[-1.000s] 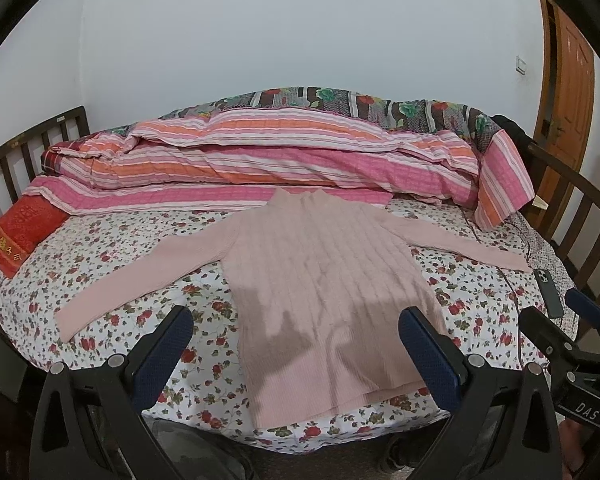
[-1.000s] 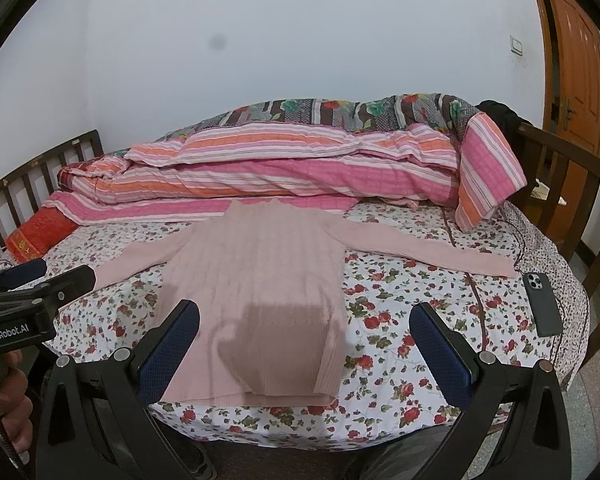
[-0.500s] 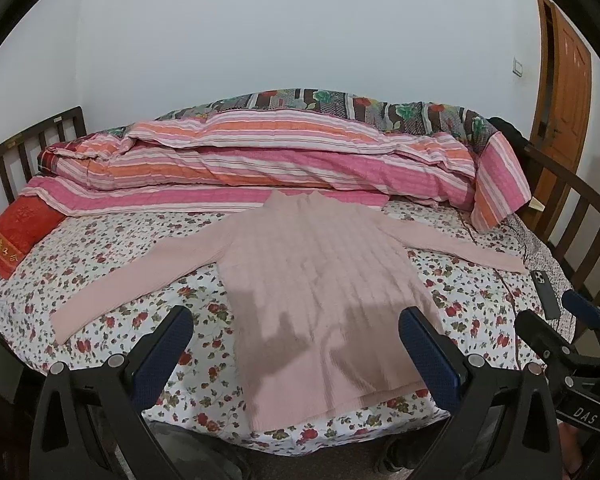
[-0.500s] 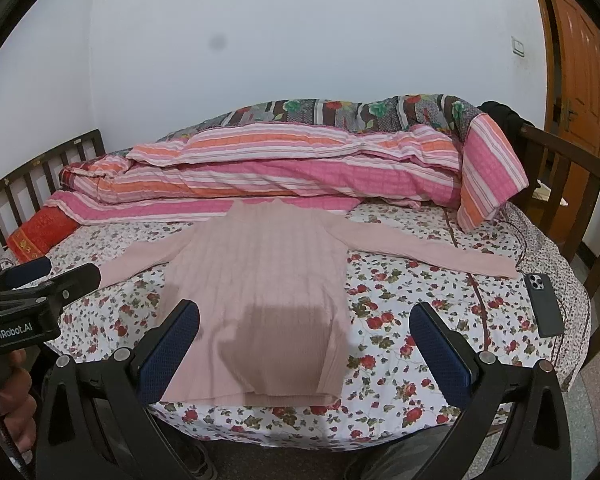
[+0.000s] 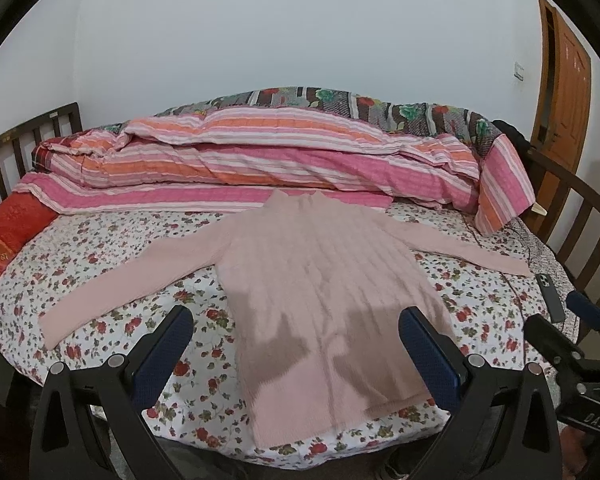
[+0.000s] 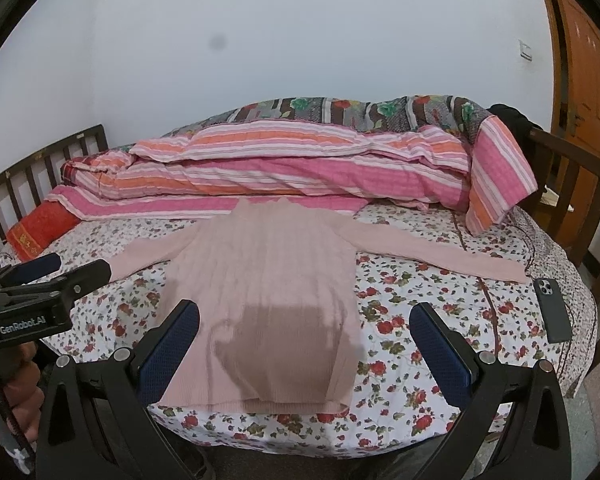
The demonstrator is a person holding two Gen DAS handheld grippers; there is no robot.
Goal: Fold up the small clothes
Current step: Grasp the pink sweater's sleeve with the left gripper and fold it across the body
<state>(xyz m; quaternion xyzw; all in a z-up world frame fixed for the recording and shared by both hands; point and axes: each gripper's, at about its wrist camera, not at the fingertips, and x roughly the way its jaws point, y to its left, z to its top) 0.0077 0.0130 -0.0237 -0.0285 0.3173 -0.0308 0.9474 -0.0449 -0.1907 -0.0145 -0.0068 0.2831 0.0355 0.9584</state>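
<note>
A pale pink ribbed sweater (image 5: pixel 320 280) lies flat on the flowered bedsheet (image 5: pixel 100 264), neck away from me, both sleeves spread out to the sides. It also shows in the right wrist view (image 6: pixel 268 280). My left gripper (image 5: pixel 296 320) is open and empty, held above the sweater's hem at the near bed edge. My right gripper (image 6: pixel 306 320) is open and empty, held over the hem's right side. Neither touches the cloth. The right gripper shows at the left wrist view's right edge (image 5: pixel 572 340); the left gripper shows at the right wrist view's left edge (image 6: pixel 40 284).
A rolled pink and orange striped quilt (image 5: pixel 268 164) lies along the back of the bed. A red pillow (image 5: pixel 8 236) is at the left. A dark phone (image 6: pixel 554 310) lies at the bed's right edge. Dark wooden rails (image 6: pixel 580 184) stand at both ends; an orange door (image 6: pixel 580 80) is at right.
Both grippers have drawn slightly back and up from the bed, so the sweater sits a little farther away. The sweater has not moved and the jaws stay open.
</note>
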